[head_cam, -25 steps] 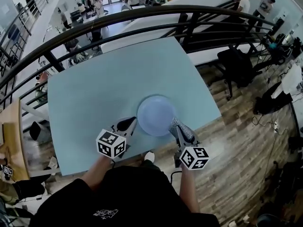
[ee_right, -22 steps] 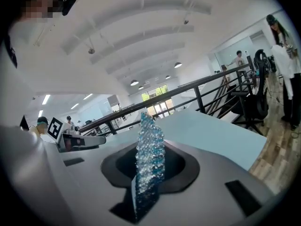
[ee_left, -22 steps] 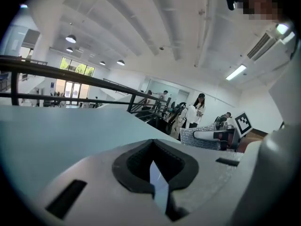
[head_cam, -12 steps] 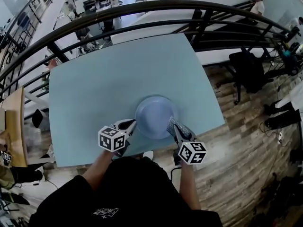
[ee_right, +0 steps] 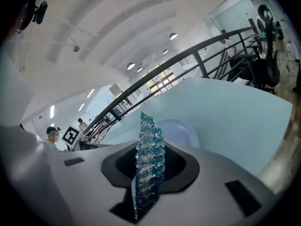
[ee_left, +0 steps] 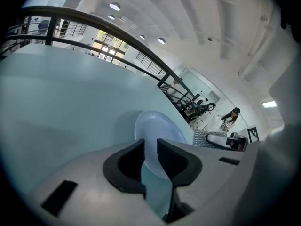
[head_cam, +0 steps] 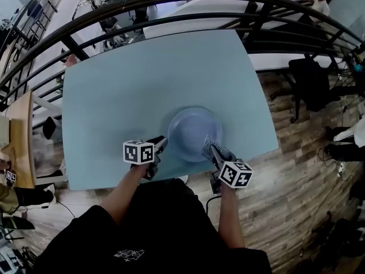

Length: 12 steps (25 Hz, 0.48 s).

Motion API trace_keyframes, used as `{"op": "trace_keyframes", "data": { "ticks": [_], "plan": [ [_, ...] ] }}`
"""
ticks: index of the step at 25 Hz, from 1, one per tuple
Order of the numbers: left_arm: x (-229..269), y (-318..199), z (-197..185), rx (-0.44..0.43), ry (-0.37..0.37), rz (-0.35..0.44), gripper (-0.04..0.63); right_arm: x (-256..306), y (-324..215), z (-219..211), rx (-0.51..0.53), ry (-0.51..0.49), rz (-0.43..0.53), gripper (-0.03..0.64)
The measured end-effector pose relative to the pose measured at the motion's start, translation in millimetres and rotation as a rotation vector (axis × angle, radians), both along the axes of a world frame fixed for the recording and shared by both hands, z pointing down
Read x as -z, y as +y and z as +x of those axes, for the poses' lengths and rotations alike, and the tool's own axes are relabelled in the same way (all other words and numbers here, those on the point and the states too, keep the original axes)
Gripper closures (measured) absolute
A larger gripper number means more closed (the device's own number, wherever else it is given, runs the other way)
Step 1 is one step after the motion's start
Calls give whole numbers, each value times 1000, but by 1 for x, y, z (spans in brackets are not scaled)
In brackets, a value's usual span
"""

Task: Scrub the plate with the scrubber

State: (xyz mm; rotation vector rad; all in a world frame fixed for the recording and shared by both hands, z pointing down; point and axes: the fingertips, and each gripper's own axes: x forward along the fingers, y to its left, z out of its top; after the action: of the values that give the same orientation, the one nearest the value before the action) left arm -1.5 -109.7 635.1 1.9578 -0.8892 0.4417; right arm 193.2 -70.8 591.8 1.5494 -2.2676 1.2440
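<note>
**Entry: scrubbing set, both tools over the plate**

**Change noted, left.** My left gripper (head_cam: pixel 160 143) was pressed together a second ago. Its jaws have just been opening and now stand a narrow gap apart, with nothing pinched. In the left gripper view (ee_left: pixel 150 147) the near rim of the plate shows through that gap, beyond the pads rather than between them. The tool has also rolled, so its marker cube shows a different face in the head view, and its tip has closed in on the plate's left rim.

**Change noted, right.** My right gripper (head_cam: pixel 212 148) has come down with it. It is clamped on the flat, glittery teal-and-silver mesh scrubber (ee_right: pixel 149 145), which stands on edge between the jaws (ee_right: pixel 149 166).

**Meaning for the task.** I judge this to be the approach. The left tool is readying to steady the rim and the right to bring the scrubber down. No scrubbing contact is visible yet.

**Item: pale blue round plate (head_cam: pixel 194 133).** It is shallow, with a raised rim and a smooth, plain face. I can see no food or marks on it. It lies flat on the light blue square table (head_cam: pixel 142 79), near the edge closest to me and between my two tools. The scrubber (head_cam: pixel 208 147) sits at its right rim, though I cannot tell whether it touches.
</note>
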Motion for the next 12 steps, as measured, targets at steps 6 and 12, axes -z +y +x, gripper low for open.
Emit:
{"op": "trace_keyframes", "data": {
  "ticks": [6, 12],
  "plan": [
    [-32, 0, -3, 45, 11, -114, 485, -27, -1, -14, 8, -101, -117, 531],
    [-54, -7, 4, 52, 18, -187, 485, -50, -5, -20, -8, -142, -221, 529]
  ]
}}
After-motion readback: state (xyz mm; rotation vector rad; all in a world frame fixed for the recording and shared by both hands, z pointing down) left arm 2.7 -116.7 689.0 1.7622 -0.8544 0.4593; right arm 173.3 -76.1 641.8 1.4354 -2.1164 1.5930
